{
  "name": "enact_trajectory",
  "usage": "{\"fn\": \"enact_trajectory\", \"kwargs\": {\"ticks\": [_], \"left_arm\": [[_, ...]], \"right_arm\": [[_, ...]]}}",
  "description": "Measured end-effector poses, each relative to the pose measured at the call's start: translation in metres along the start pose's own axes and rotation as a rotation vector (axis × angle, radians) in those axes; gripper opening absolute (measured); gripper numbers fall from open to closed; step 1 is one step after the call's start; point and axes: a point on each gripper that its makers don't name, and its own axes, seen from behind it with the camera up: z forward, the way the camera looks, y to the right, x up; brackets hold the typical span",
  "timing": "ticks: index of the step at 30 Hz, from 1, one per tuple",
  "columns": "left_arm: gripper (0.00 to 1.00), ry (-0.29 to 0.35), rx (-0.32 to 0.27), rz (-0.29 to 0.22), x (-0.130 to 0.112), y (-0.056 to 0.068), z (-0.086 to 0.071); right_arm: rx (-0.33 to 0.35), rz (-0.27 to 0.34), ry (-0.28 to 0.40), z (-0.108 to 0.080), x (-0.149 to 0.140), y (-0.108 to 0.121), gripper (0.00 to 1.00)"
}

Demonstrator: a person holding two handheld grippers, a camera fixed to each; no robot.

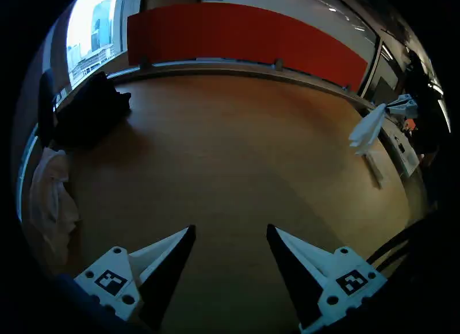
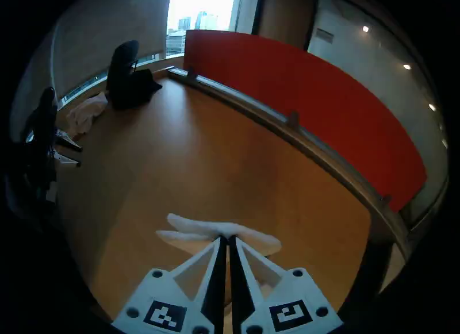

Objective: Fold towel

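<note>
The white towel (image 2: pixel 221 230) is pinched at the tips of the right gripper (image 2: pixel 226 239), whose jaws are almost closed on the cloth. In the left gripper view it hangs in a bunch from that gripper, over the far right part of the wooden bench (image 1: pixel 230 150). The left gripper (image 1: pixel 230 227) has its jaws wide and holds nothing. A black bag (image 1: pixel 92 110) and a pale cloth (image 1: pixel 52 190) lie at the left side of the bench. A red panel (image 1: pixel 247 35) stands behind.

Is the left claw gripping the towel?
No, the left claw stands open above the wooden table, while the towel hangs from the right claw.
</note>
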Motion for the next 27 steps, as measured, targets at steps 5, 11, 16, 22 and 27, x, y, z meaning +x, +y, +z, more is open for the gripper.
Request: {"fn": "enact_trajectory", "kwargs": {"ticks": [5, 11, 16, 22, 27], "left_arm": [[0.91, -0.001, 0.001, 0.003, 0.002, 0.002, 0.0], [0.92, -0.003, 0.004, 0.011, 0.003, 0.005, 0.0], [0.92, -0.004, 0.004, 0.013, 0.003, 0.008, 0.002], [0.92, -0.005, 0.002, 0.016, 0.005, 0.012, 0.003], [0.91, -0.005, 0.002, 0.017, 0.005, 0.014, 0.002]], "right_arm": [[-0.028, 0.021, -0.011, -0.007, -0.011, 0.023, 0.03], [-0.061, 0.038, -0.03, -0.014, -0.024, 0.049, 0.03], [-0.084, 0.046, -0.053, -0.019, -0.034, 0.068, 0.03], [-0.102, 0.054, -0.082, -0.022, -0.047, 0.085, 0.03], [-0.111, 0.063, -0.095, -0.023, -0.054, 0.093, 0.03]]}}
